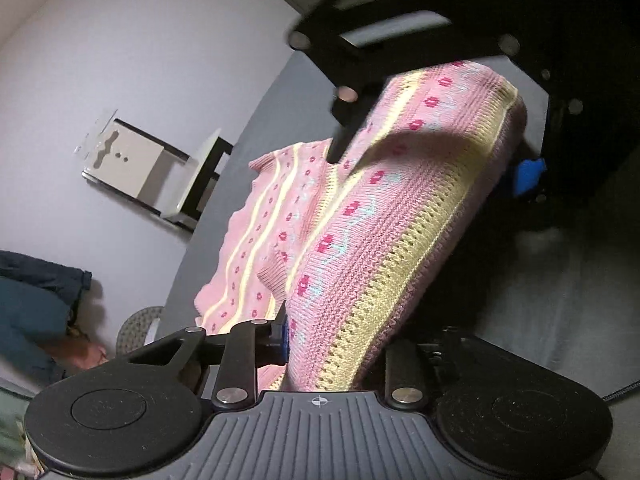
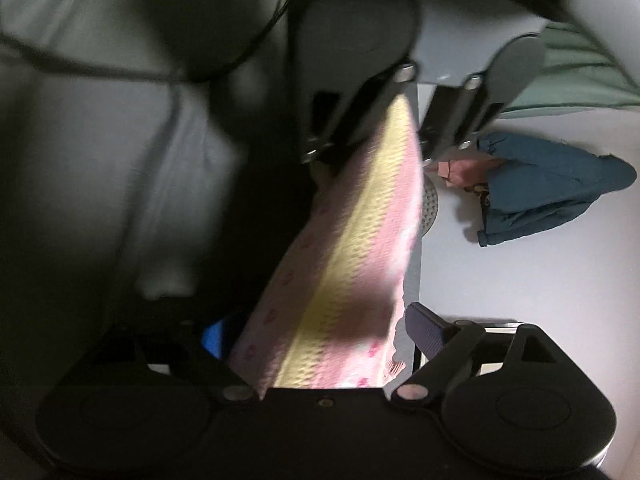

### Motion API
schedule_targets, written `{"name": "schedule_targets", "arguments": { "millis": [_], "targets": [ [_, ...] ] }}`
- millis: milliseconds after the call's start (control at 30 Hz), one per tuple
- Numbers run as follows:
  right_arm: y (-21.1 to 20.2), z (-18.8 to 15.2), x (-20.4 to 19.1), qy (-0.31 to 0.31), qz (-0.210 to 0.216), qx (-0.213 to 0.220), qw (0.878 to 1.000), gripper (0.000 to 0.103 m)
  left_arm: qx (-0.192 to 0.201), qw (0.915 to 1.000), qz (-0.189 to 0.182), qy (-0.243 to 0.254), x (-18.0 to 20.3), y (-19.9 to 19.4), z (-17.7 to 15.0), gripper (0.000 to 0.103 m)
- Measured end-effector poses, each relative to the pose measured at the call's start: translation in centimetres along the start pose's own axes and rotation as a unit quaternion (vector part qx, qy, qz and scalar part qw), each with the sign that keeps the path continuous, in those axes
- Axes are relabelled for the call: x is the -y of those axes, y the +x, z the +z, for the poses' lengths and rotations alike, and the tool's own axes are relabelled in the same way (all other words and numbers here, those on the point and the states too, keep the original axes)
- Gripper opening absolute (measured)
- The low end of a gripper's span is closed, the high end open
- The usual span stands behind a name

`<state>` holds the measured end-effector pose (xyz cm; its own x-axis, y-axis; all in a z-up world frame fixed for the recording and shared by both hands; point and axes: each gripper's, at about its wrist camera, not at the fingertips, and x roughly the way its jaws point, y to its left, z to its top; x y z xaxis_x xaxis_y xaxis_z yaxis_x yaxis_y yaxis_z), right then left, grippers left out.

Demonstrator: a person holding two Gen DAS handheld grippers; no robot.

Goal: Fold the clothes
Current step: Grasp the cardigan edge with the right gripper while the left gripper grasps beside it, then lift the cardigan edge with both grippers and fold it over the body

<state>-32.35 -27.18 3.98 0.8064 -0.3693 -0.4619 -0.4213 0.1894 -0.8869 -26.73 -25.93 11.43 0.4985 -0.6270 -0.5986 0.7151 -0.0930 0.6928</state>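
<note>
Clamped in the left gripper (image 1: 320, 344), one pink knit sweater (image 1: 360, 216), stretched taut ahead to the right gripper (image 2: 316, 344), apparently pinched there too, though blurred. Mid-fold: hem lifted, far half lying on the dark table (image 1: 240, 152). Beyond, one blue garment (image 2: 548, 188) waiting, unfolded.

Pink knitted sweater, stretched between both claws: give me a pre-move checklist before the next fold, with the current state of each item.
1. Left claw closed on the pink knitted sweater with yellow stripes and red flowers: ok.
2. Right claw closed on the same hem: ok, though the view is blurred.
3. Hem taut between the claws: ok; the yellow band runs straight.
4. Rest of the sweater lying on the dark grey table: ok; far part rests there.
5. Sleeves laid flat: cannot tell.
6. Crumpled blue garment clear of the table: ok; it lies off the table.
</note>
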Motion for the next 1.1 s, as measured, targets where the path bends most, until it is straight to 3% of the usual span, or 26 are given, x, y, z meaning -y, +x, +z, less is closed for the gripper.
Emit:
{"name": "schedule_targets", "arguments": {
  "millis": [33,100,300,467,800,1100],
  "targets": [
    [0.3,-0.2,-0.2,-0.005,-0.007,-0.001,1.000,0.083,0.000,1.0000,-0.001,-0.001,-0.1,-0.1,-0.1,0.026],
    [0.6,-0.6,0.4,0.014,0.001,-0.001,1.000,0.060,-0.001,1.0000,0.000,-0.001,-0.3,-0.3,-0.6,0.026],
    [0.1,-1.3,1.2,0.022,0.028,0.018,0.999,0.039,-0.005,0.9999,-0.010,0.007,-1.1,-0.2,-0.9,0.025],
    [-0.2,-1.3,2.2,0.031,0.060,0.018,0.998,0.035,-0.012,0.9992,-0.024,0.030,-0.3,-1.1,-0.6,0.022],
    [-1.9,-0.4,5.0,0.053,0.095,0.024,0.994,0.034,0.000,0.9990,-0.045,0.001,-1.6,-3.3,-0.9,0.022],
    [-4.6,0.6,7.4,0.079,0.145,0.033,0.986,0.034,0.001,0.9960,-0.088,-0.014,-2.9,-5.6,-1.4,0.022]
  ]
}}
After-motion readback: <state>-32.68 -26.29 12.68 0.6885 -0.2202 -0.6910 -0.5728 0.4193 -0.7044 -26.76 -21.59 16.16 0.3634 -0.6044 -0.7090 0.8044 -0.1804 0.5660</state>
